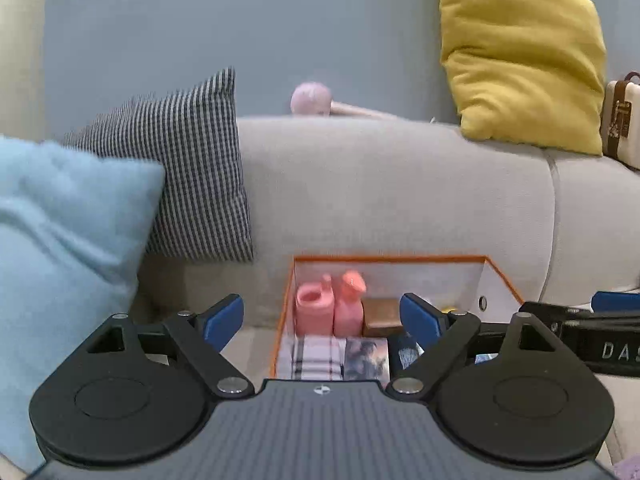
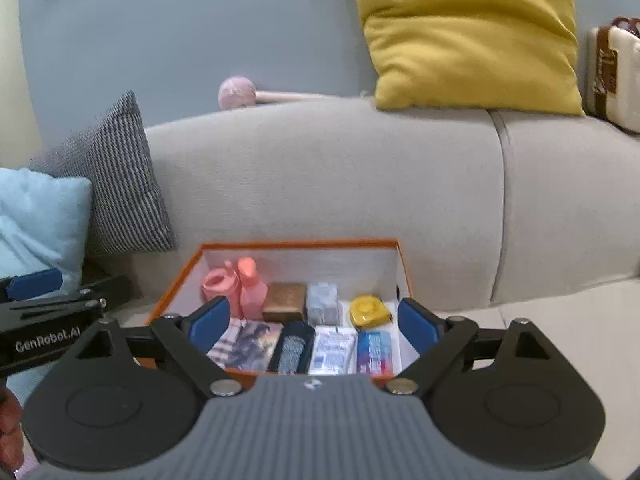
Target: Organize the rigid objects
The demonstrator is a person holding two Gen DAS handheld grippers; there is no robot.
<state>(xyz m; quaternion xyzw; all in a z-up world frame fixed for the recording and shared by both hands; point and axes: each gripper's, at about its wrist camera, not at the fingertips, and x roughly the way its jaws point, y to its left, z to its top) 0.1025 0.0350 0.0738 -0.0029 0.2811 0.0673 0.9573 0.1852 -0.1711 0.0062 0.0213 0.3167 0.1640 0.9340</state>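
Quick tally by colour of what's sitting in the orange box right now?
Pink bottles: 2
Brown box: 1
Yellow tape measure: 1
Grey-white packet: 1
Front-row flat packs: 5
Total in the orange box: 10

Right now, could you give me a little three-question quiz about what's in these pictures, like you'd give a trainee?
1. True or false: the left gripper and right gripper are both open and hold nothing.
2. What stands at the back left corner of the orange-edged box? A) two pink bottles B) a mug C) a shoe
3. What colour is the cushion on top of the sofa back?

Key: 1 true; 2 A; 3 yellow.
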